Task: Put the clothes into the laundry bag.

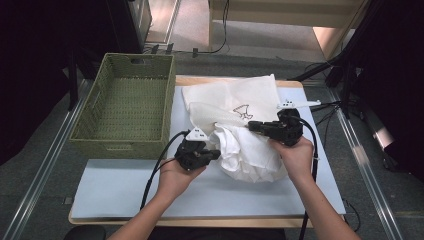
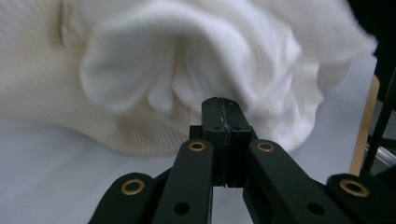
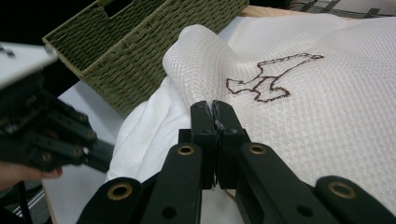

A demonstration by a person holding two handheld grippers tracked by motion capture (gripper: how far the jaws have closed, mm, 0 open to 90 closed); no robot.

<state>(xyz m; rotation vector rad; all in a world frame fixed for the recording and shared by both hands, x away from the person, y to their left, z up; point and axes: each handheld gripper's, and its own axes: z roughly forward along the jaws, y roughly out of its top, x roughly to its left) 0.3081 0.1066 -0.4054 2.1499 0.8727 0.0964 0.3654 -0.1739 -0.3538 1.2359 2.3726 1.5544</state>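
Note:
A cream mesh bag with a brown stitched outline lies across the middle of the table. A crumpled white cloth bulges from the bag's near end. My left gripper is shut with nothing between its jaws, its tip just short of the cloth's left side. My right gripper is also shut and holds nothing. It hovers over the bag's raised near edge, pointing left. The left gripper also shows at the left of the right gripper view.
A green woven basket stands at the table's left, with nothing visible inside. A pale sheet covers the tabletop, bare in front of the basket. A small white part lies at the bag's right edge. Cables trail from both grippers.

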